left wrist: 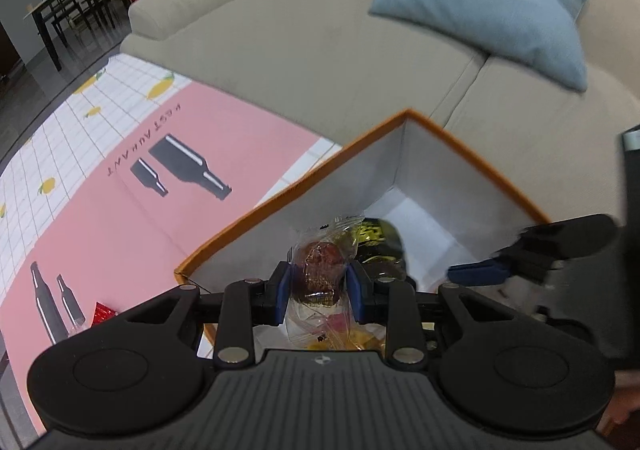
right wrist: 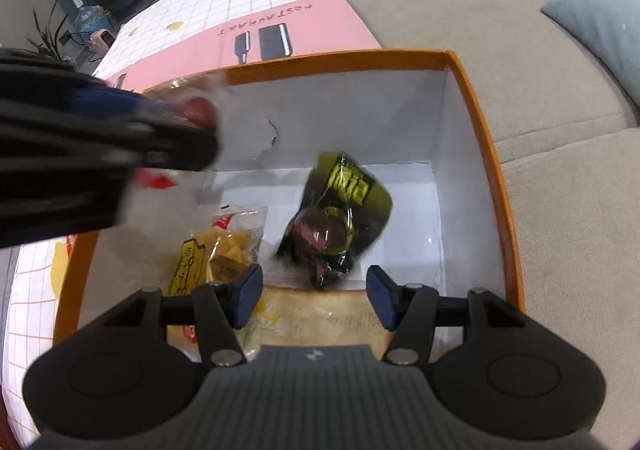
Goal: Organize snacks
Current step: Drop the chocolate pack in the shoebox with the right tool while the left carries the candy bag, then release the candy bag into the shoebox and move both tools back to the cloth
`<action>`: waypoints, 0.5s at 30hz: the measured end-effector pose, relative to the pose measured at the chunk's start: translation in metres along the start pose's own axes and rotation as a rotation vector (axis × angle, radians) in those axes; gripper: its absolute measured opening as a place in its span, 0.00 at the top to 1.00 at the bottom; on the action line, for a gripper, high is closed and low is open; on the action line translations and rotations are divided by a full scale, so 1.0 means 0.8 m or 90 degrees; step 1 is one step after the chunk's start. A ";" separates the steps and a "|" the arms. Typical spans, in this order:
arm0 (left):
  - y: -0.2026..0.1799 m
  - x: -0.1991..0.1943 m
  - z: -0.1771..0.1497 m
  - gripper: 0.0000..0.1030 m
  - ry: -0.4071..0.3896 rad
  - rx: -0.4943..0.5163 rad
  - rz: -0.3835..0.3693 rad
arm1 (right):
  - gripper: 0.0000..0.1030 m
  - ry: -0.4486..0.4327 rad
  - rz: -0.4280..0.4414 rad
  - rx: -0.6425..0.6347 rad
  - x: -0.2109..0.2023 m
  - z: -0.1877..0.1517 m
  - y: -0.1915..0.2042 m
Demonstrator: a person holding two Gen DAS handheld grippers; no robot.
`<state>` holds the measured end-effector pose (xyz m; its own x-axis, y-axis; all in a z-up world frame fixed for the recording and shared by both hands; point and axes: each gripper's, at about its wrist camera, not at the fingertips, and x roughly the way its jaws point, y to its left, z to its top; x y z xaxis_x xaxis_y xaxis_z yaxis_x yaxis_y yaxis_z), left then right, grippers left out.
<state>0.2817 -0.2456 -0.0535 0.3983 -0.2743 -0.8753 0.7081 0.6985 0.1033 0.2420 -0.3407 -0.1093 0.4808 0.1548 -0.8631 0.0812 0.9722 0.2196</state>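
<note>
In my left tongs (left wrist: 317,292) I hold a clear-wrapped snack (left wrist: 320,270) with a dark red-brown lump inside; the blue pads press its crinkled wrapper from both sides, and it hangs just above the near rim of the box (left wrist: 472,146). In the right wrist view that same packet (right wrist: 196,106) shows blurred at the left edge, over the box wall.

The box is orange outside and along the rim, white inside, and stands open on the desk (left wrist: 120,210). In it I see a black and yellow packet (right wrist: 340,214) with a dark round piece showing through its film, lying tilted near the middle of the floor. Beside it, toward the left wall, lies a clear bag of yellow chunks (right wrist: 224,250), and a pale flat packet (right wrist: 320,314) sits under my right tongs (right wrist: 314,296). Those tongs stand well apart with nothing between the pads, just above the box floor, the black packet just ahead of them.

The desk carries a pink cloth with bottle prints and a lemon grid. A small red wrapper (left wrist: 105,312) lies on it outside the box, left of my left tongs. A beige sofa (left wrist: 320,50) with a blue cushion (left wrist: 492,2) runs directly behind the box.
</note>
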 end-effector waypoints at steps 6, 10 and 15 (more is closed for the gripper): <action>-0.009 0.028 -0.003 0.68 0.037 0.030 0.033 | 0.43 0.007 0.004 0.013 0.005 0.000 -0.004; -0.009 0.039 -0.007 0.68 0.055 0.038 0.046 | 0.43 0.012 0.004 0.014 0.008 0.000 -0.004; -0.007 0.041 -0.011 0.67 0.064 0.038 0.047 | 0.42 0.016 -0.002 0.018 0.003 -0.004 -0.003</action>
<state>0.2858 -0.2524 -0.0871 0.3920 -0.1546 -0.9069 0.7137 0.6731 0.1937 0.2400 -0.3416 -0.1137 0.4582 0.1572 -0.8748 0.1066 0.9674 0.2296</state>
